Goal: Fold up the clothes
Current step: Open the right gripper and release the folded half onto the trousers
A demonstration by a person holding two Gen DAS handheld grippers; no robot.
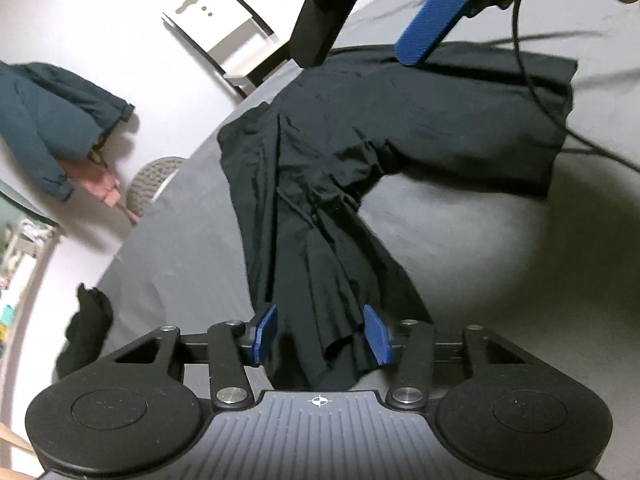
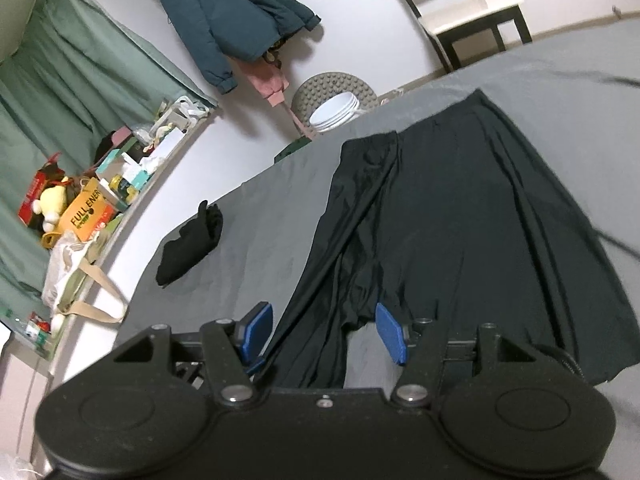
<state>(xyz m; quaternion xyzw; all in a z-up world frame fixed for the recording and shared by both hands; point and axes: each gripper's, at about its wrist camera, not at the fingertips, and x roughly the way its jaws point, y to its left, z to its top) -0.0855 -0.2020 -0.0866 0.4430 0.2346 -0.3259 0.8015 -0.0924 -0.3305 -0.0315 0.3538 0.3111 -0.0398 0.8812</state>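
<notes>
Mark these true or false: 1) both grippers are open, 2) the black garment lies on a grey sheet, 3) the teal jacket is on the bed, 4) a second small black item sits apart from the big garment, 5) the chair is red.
1) True: the left gripper and the right gripper both stand open over fabric.
2) True: the black garment lies on the grey sheet.
3) False: the teal jacket hangs on the wall.
4) True: the small black item lies apart.
5) False: the chair is white and dark.
</notes>
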